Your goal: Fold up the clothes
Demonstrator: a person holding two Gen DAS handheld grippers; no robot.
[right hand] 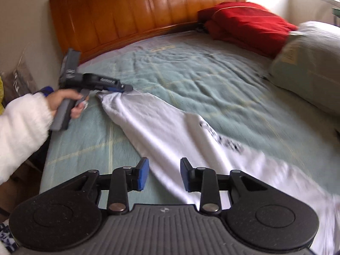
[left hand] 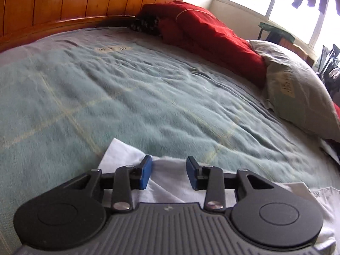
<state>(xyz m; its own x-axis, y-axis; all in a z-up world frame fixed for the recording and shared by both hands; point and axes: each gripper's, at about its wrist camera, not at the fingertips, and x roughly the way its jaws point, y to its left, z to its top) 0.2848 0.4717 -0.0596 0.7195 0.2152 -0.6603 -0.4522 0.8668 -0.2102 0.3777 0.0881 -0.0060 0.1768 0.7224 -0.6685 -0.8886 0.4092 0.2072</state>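
Left gripper (left hand: pixel 169 173) with blue-padded jaws spread wide above a white cotton T-shirt (left hand: pixel 170 178) at lower centre, right gripper (right hand: pixel 163 175) likewise wide over the shirt, pale green blanket (left hand: pixel 127 97) underneath, red folded quilt (left hand: pixel 212 29) upper right.

Left gripper (left hand: pixel 169 173) was held low and level, fingers (left hand: pixel 146 173) parted, wide gap kept between blue pads. Right gripper (right hand: pixel 163 174) was held likewise, fingers (right hand: pixel 142 175) spread apart, nothing clamped between them. In right wrist view, left gripper was seen from side, carried by hand (right hand: pixel 64 103) wrapped round grey handle, wrist covered by fluffy white sleeve (right hand: pixel 20 131), forearm extended forward.
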